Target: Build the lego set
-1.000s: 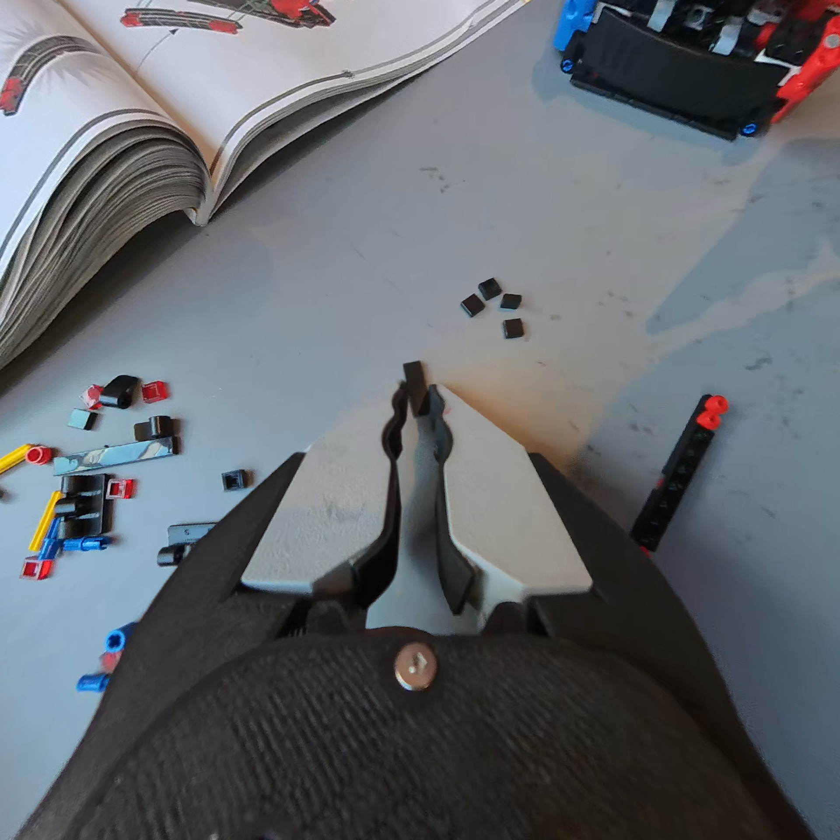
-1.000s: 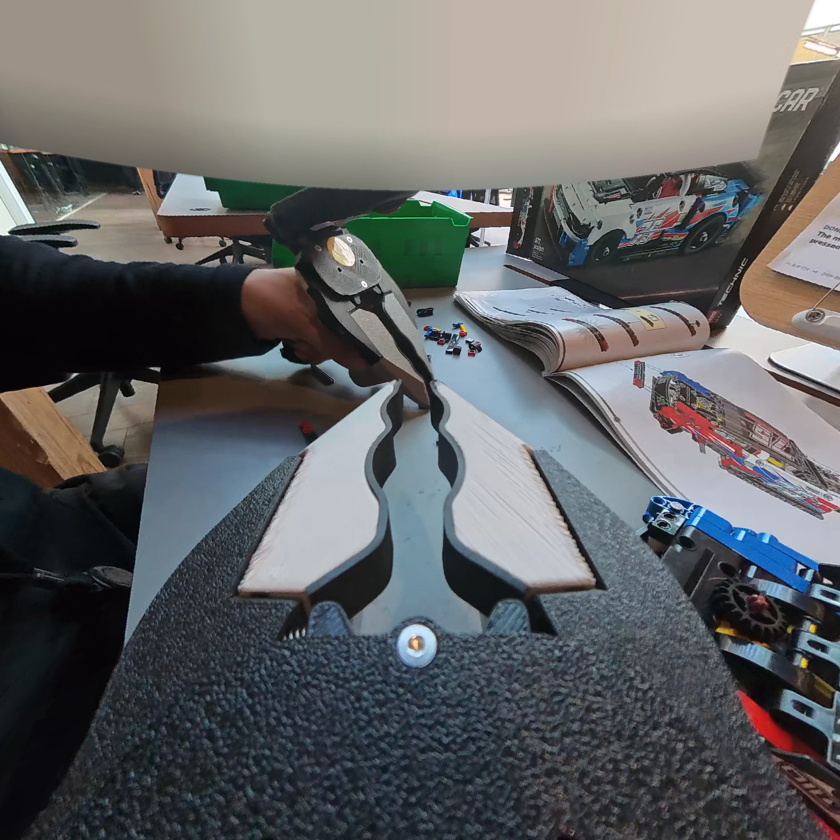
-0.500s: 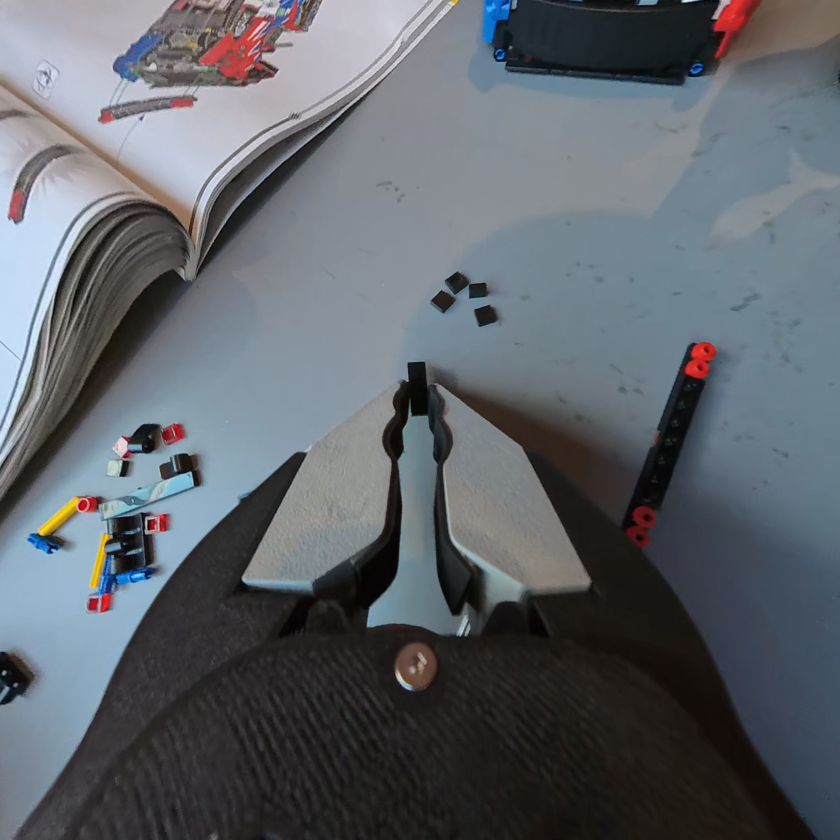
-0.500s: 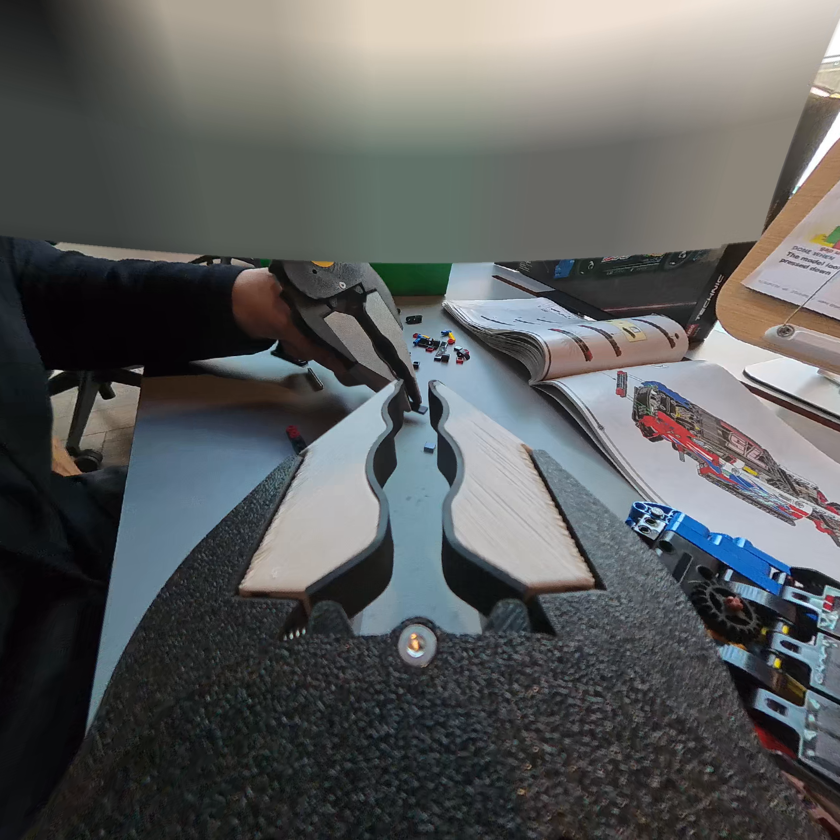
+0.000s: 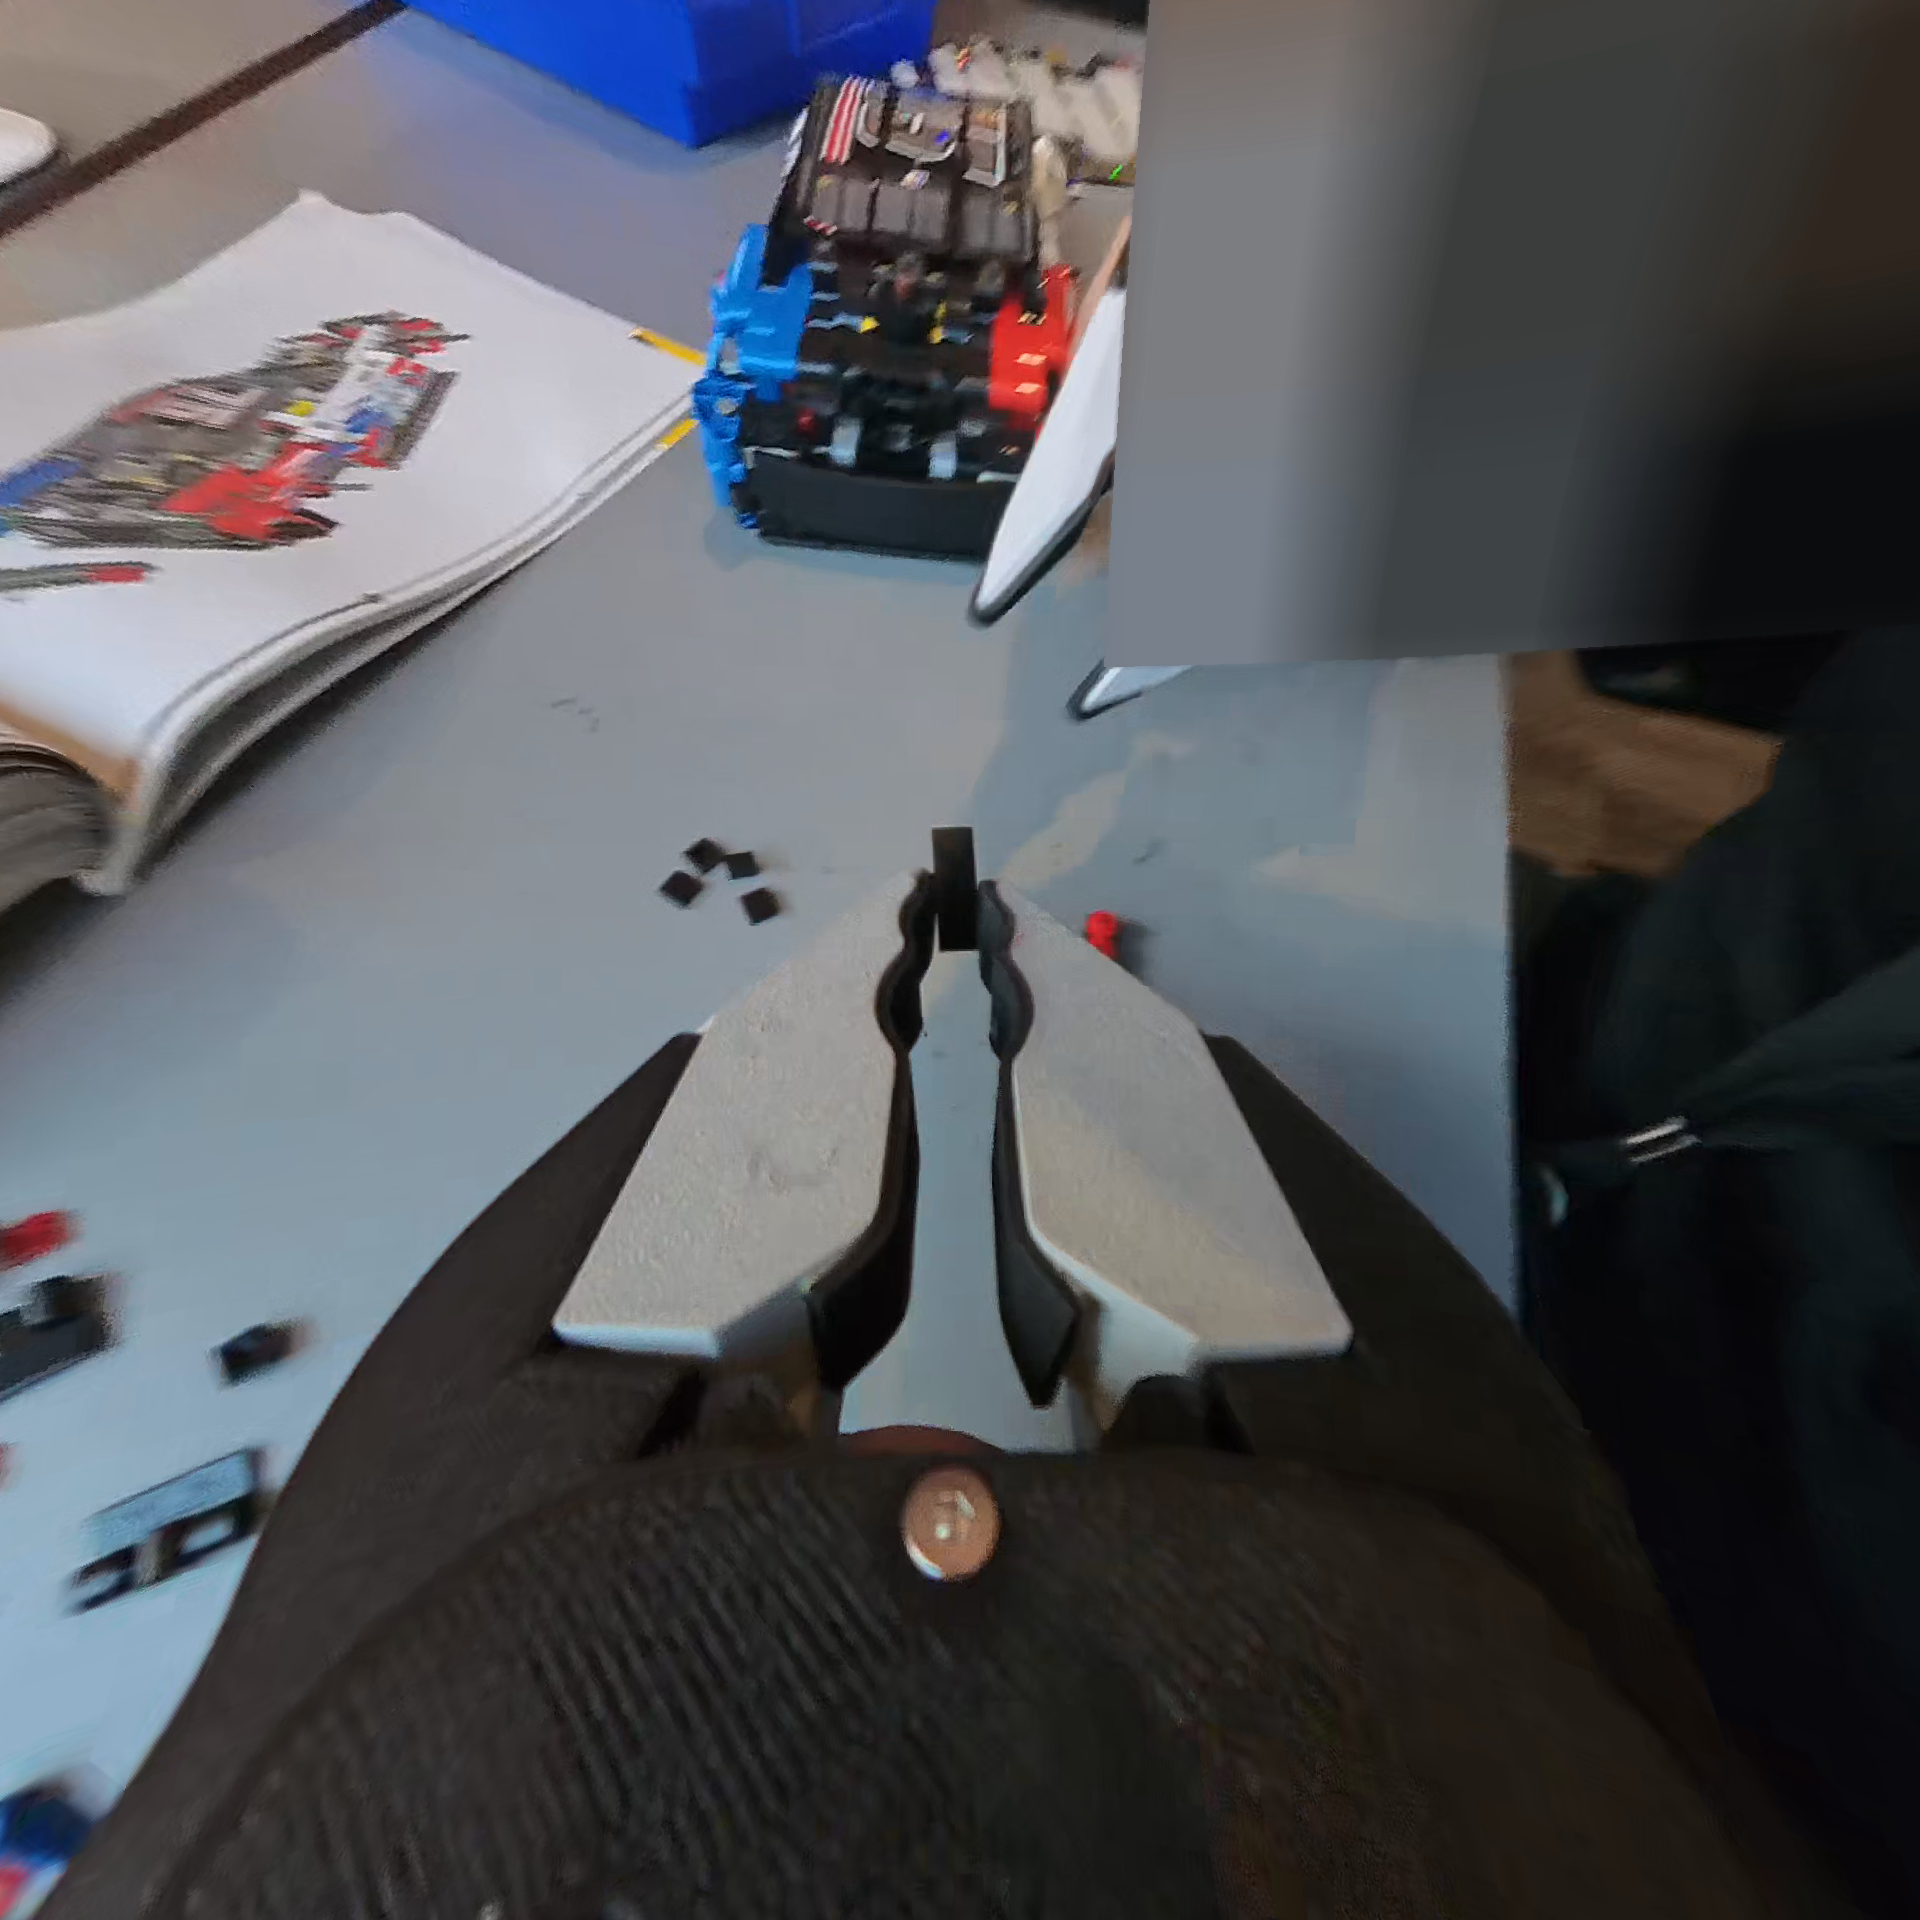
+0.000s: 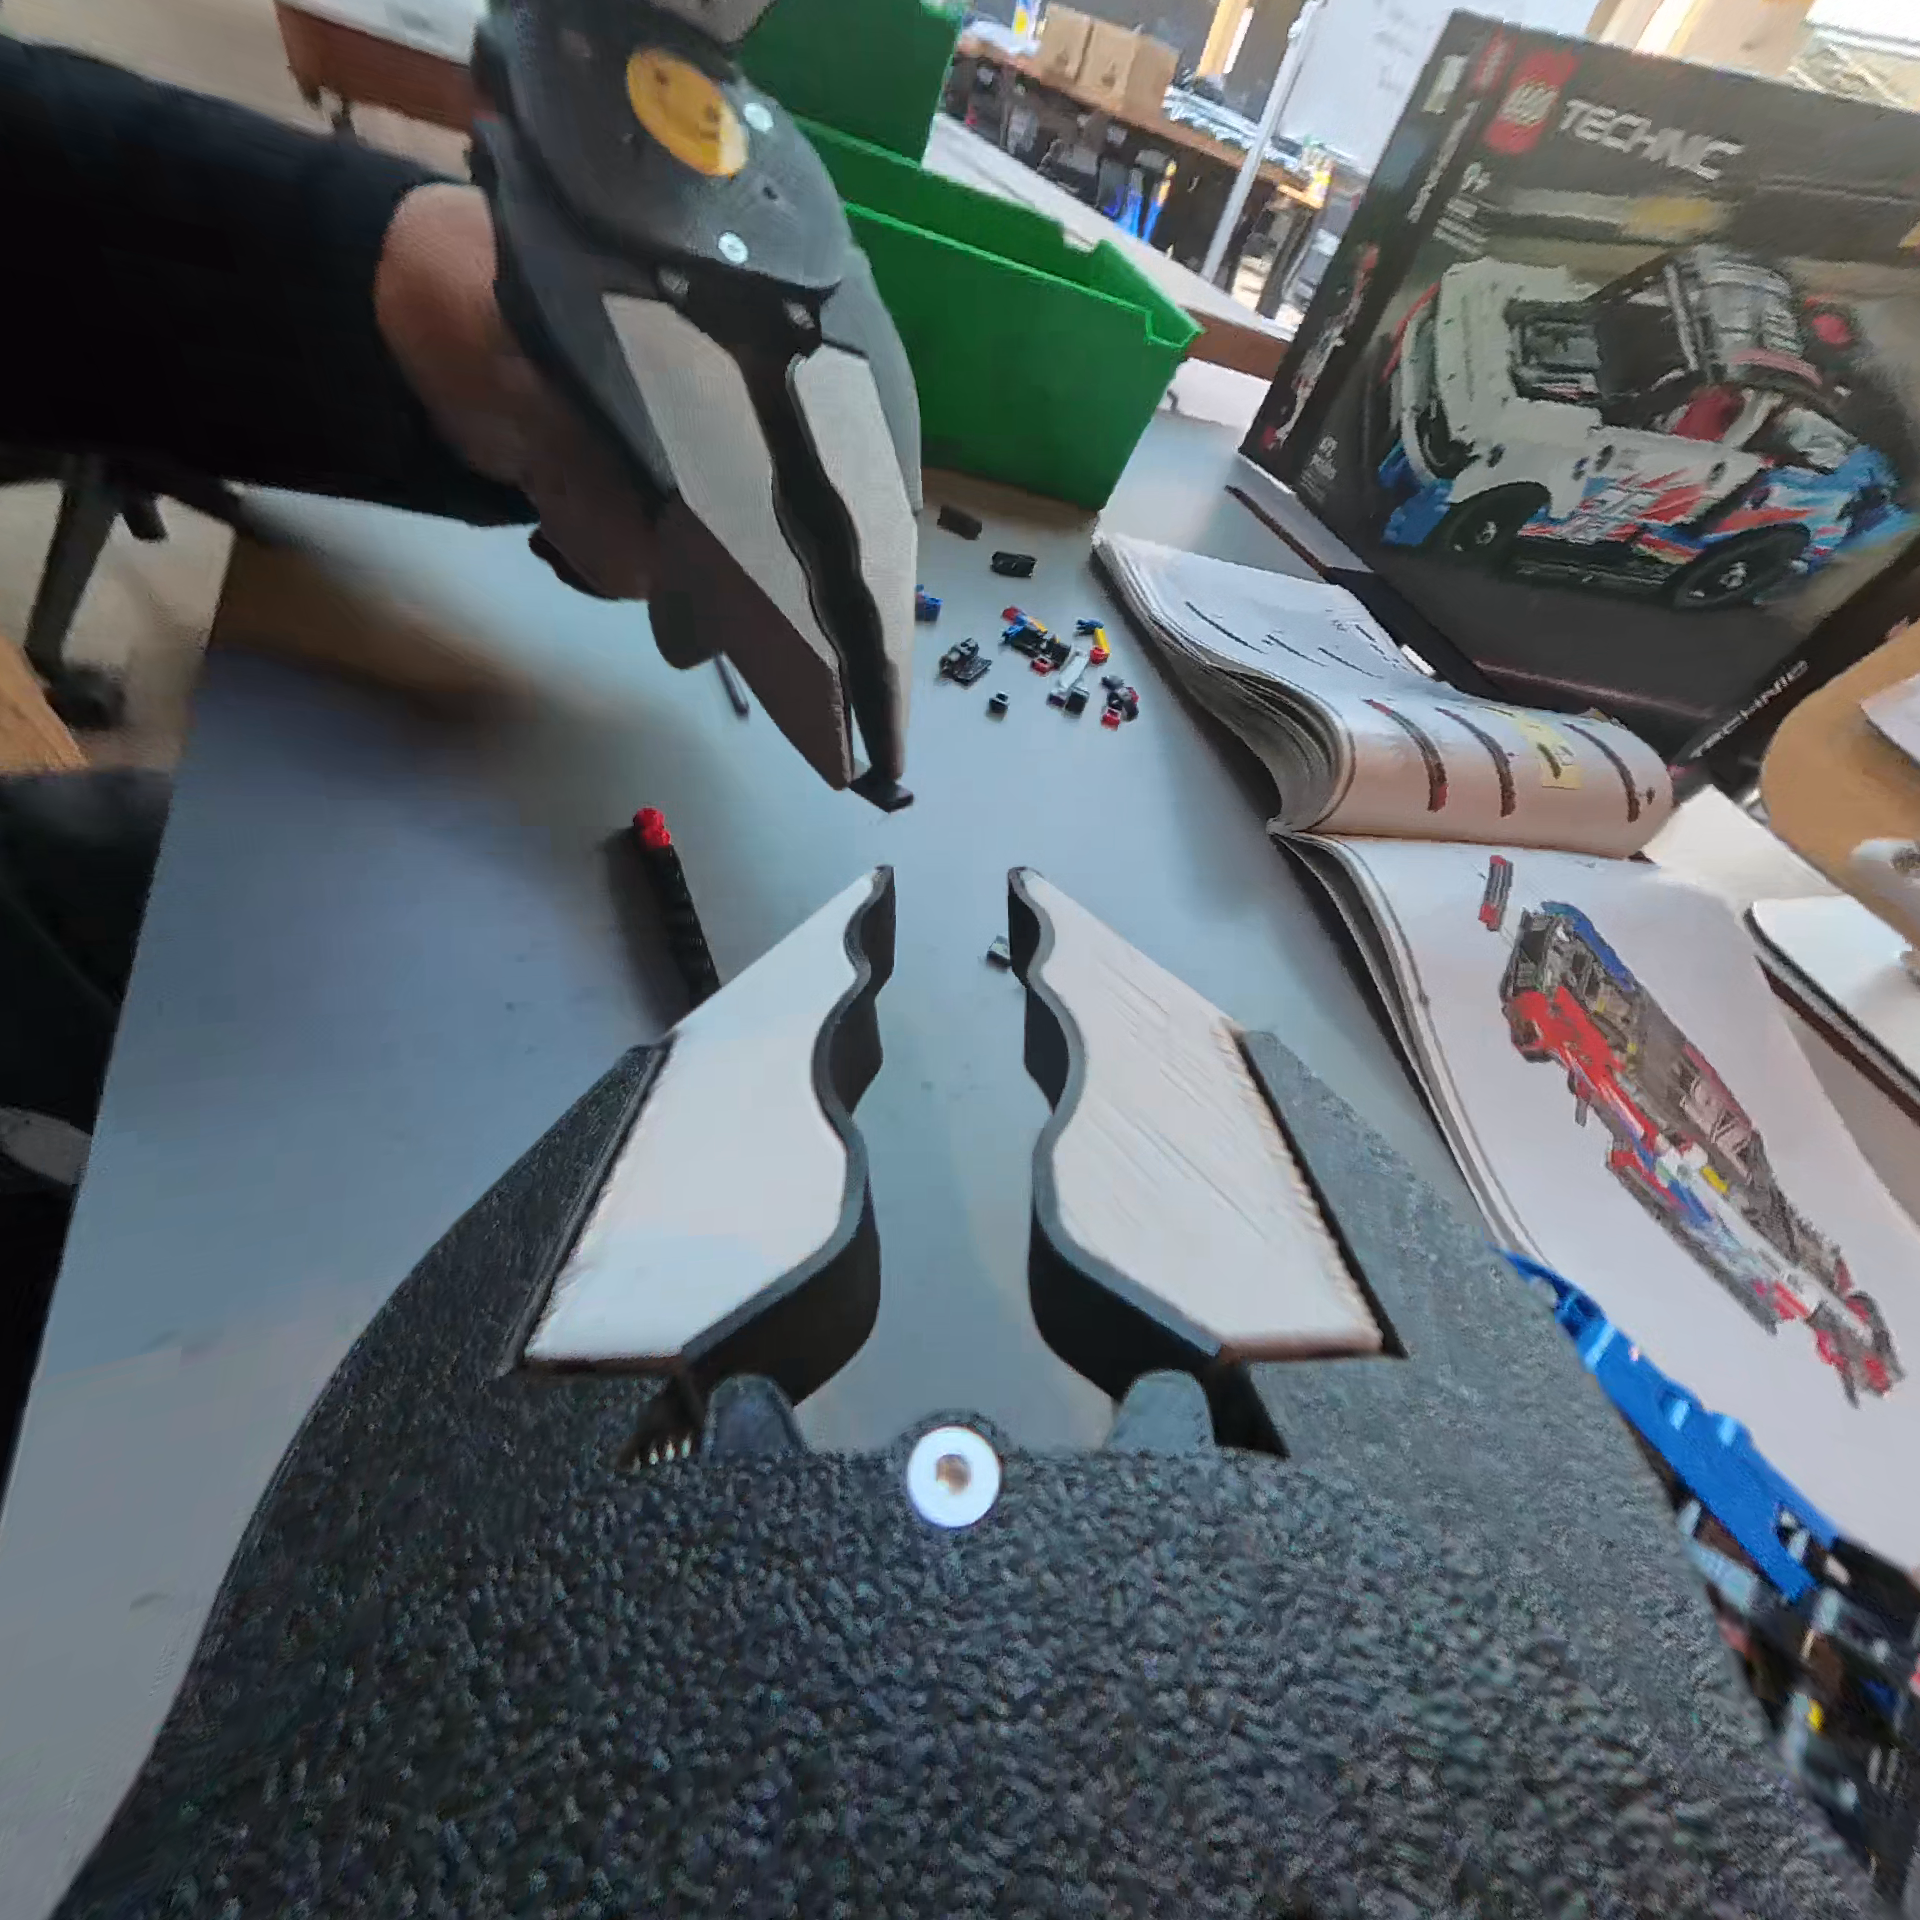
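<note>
My left gripper (image 5: 952, 896) is shut on a small black tile (image 5: 953, 883) and holds it upright above the grey table (image 5: 520, 1039). In the right wrist view the left gripper (image 6: 878, 774) points down with the tile (image 6: 885, 796) at its tip, just beyond my right gripper (image 6: 953, 881). The right gripper is open and empty, low over the table. Several loose black tiles (image 5: 722, 883) lie left of the left fingertips. The half-built car model (image 5: 894, 353) stands at the far side; its blue edge (image 6: 1704, 1455) shows at right.
An open instruction book (image 5: 260, 468) lies at the left, also in the right wrist view (image 6: 1558, 1039). A black beam with red pins (image 6: 675, 914), small mixed parts (image 6: 1039, 665), a green bin (image 6: 997, 322) and the set's box (image 6: 1610, 343) are on the table. Some 5 cm of space lies between my two pairs of fingers.
The left gripper has lifted and tilted up with the black tile, closer to the right gripper. The right gripper's fingers have spread a little wider.
</note>
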`<state>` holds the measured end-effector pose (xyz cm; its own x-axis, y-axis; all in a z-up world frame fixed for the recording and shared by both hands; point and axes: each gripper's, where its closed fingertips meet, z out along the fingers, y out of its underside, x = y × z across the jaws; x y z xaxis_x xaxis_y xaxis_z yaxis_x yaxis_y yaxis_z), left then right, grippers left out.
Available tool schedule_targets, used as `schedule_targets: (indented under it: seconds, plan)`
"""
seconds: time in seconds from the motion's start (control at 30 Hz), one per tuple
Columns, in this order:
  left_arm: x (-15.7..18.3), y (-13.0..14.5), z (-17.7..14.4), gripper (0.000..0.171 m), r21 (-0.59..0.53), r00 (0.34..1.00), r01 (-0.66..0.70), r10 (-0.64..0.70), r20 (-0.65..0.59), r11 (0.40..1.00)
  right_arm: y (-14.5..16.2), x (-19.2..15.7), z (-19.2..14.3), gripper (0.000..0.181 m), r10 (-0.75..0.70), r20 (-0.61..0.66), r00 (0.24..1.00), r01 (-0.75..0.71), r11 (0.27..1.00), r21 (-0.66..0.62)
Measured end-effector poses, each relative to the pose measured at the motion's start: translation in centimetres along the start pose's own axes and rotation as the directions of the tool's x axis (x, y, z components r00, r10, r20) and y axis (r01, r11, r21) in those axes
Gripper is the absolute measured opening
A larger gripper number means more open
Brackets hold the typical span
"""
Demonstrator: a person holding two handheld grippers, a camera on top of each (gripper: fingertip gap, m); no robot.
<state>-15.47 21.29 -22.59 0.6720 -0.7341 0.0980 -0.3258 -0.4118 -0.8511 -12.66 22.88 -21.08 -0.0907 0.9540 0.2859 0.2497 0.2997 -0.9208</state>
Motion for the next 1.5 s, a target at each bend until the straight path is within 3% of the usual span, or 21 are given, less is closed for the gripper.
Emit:
schedule_targets:
  seconds: [0.23,0.37,0.6,0.77,0.9,1.1,1.33,1.5]
  plan:
    - [2.3,0.8,0.4,0.004,-0.037,0.997,-0.015,0.012,-0.073,0.999,-0.4,-3.4,1.5,0.023,-0.318,0.047,0.947,0.319,0.948,-0.016]
    - [3.2,1.3,0.7,0.004,-0.069,0.994,-0.073,0.066,-0.092,0.995,0.5,-4.1,1.8,0.019,-0.327,0.083,0.941,0.331,0.943,-0.04]
    - [3.1,1.5,1.1,0.004,-0.068,0.992,-0.041,0.032,-0.125,0.997,1.2,-4.0,1.8,0.015,-0.358,0.086,0.93,0.363,0.93,-0.051]
    - [2.4,1.8,1.1,0.004,-0.083,0.994,-0.061,0.053,-0.096,0.995,1.2,-3.7,1.8,0.015,-0.329,0.078,0.941,0.333,0.942,-0.05]
    - [0.7,2.0,0.5,0.004,-0.1,0.992,-0.123,0.123,-0.011,0.987,1.0,-2.1,1.7,0.012,-0.165,0.072,0.984,0.169,0.984,-0.05]
    - [1.4,2.1,0.3,0.005,-0.145,0.958,-0.279,0.285,0.022,0.949,0.6,-2.2,1.6,0.015,0.011,0.197,0.98,-0.002,0.999,-0.043]
    - [2.5,1.7,0.5,0.005,-0.135,0.943,-0.33,0.332,-0.006,0.934,1.0,-4.4,2.1,0.019,-0.036,0.291,0.956,0.063,0.995,-0.082]
    - [3.6,1.6,0.5,0.004,-0.1,0.923,-0.386,0.383,-0.044,0.917,1.1,-5.2,2.1,0.011,-0.052,0.333,0.942,0.086,0.993,-0.087]
